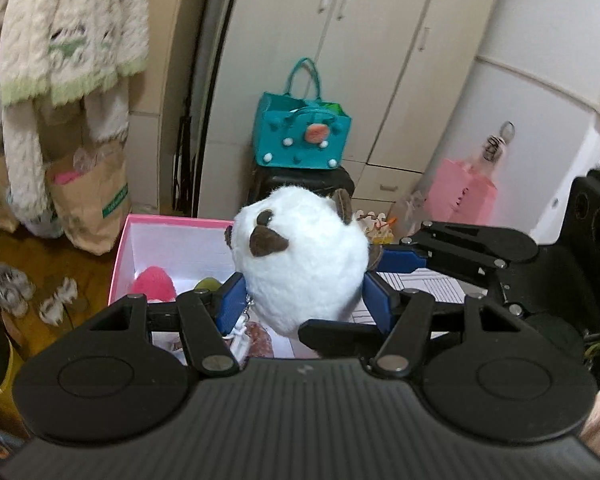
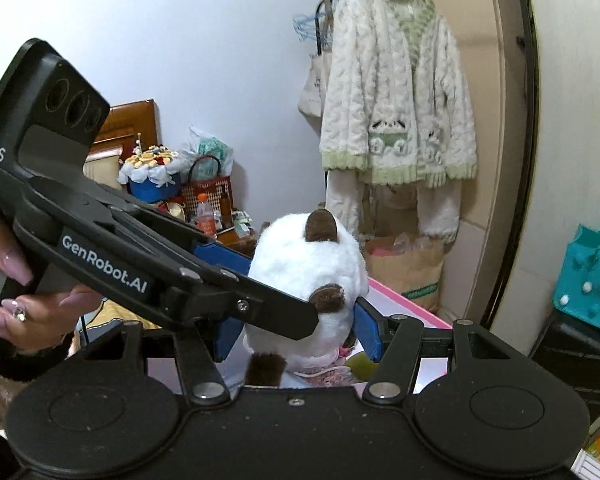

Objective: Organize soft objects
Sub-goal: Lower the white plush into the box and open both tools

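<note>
This is a lived-in room of a home, likely a bedroom. A white wardrobe [image 1: 380, 60] fills the back wall, with a teal bag [image 1: 300, 136] on a dark stool just in front of it and paper bags [image 1: 92, 204] on the wood floor to its left. A fluffy cardigan [image 2: 400, 92] hangs on a rack left of the wardrobe, and slippers [image 1: 28, 292] lie below it.
</note>
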A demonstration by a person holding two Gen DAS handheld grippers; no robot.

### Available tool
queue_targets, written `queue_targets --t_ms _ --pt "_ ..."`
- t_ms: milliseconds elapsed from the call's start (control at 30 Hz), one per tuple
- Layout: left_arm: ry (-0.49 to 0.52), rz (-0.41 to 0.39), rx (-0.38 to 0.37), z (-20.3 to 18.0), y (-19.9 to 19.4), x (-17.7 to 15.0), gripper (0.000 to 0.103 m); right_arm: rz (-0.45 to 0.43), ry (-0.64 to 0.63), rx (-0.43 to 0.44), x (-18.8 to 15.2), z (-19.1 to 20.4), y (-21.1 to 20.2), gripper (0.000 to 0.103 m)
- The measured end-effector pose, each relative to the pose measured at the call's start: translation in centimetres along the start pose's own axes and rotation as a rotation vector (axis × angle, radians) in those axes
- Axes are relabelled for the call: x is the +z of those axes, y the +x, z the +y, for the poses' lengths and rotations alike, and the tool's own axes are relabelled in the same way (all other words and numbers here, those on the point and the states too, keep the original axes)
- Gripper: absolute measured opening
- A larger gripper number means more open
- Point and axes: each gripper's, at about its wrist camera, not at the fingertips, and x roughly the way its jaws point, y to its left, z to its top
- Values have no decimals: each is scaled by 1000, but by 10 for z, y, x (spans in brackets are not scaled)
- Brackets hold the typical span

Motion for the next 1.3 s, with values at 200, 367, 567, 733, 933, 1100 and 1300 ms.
queue_targets --t_ms 200,367,567,733,933,1100,1300 --pt "-69 64 3 25 41 4 61 66 47 -27 -7 -17 37 64" --pt "-135 116 2 50 71 5 61 122 62 -33 -14 -31 64 64" --pt "-195 204 -24 67 99 -5 61 206 11 -72 -24 -27 84 64" --pt "-208 241 -26 72 109 -12 62 260 -101 -120 -28 -14 91 64" --pt "-188 205 24 71 104 -18 61 271 -174 -264 -27 -4 92 64" --pt "-183 152 23 72 76 -21 62 248 -166 -289 -27 4 71 64" --pt "-152 131 64 62 53 -28 64 213 -59 -257 -30 7 38 65"
